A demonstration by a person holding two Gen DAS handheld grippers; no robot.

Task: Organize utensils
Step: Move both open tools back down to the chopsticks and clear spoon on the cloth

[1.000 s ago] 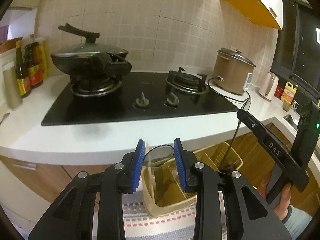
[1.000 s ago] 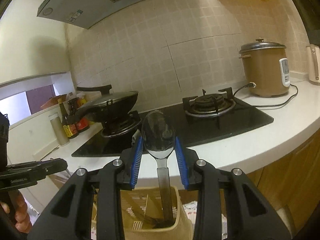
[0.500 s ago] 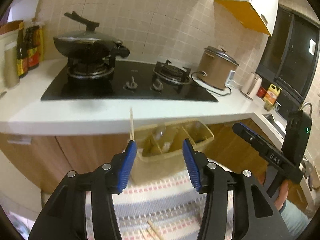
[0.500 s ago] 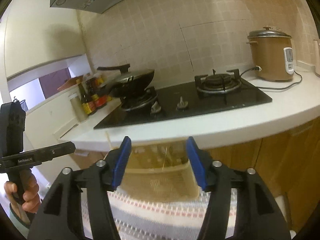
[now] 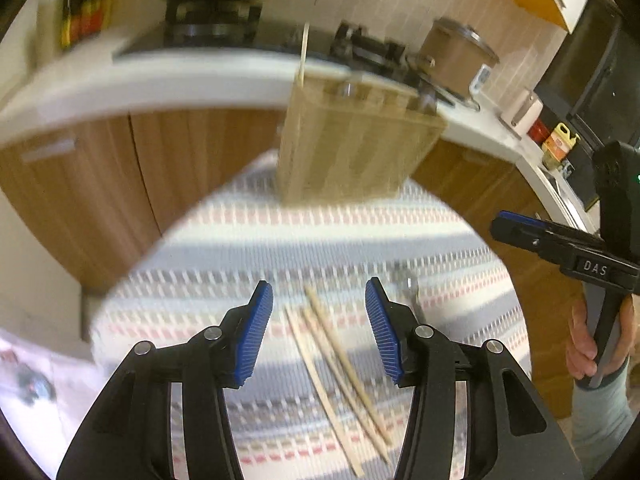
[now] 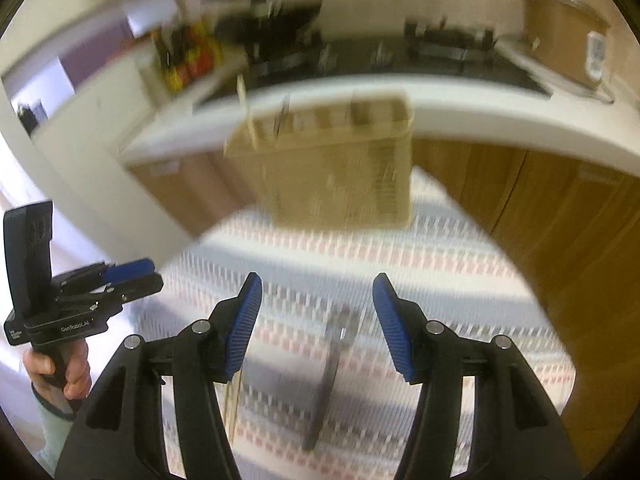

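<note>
A beige slotted utensil holder [image 5: 352, 148] [image 6: 340, 168] stands on a striped mat [image 5: 280, 240], with one chopstick [image 5: 303, 60] upright at its left end and blurred metal handles inside. My left gripper [image 5: 319, 292] hangs open and empty over loose wooden chopsticks [image 5: 336, 364] lying on the mat. My right gripper [image 6: 318, 282] is open and empty above a metal utensil [image 6: 332, 368] that lies flat; blur hides what kind it is. The same metal piece [image 5: 406, 284] lies right of the chopsticks. Each gripper also shows in the other's view, held by a hand [image 5: 592, 344] [image 6: 68, 364].
Behind the holder runs a white counter [image 5: 160, 76] with a black hob [image 6: 400, 60], a pan, sauce bottles [image 5: 80, 12] and a brown rice cooker [image 6: 560, 28]. Wooden cabinet doors [image 5: 120, 176] close off the far side of the mat.
Both grippers opened and let go of the spoons they had at the holder. They drew back and tilted down, so the mat with the chopsticks and the metal utensil now lies beneath them.
</note>
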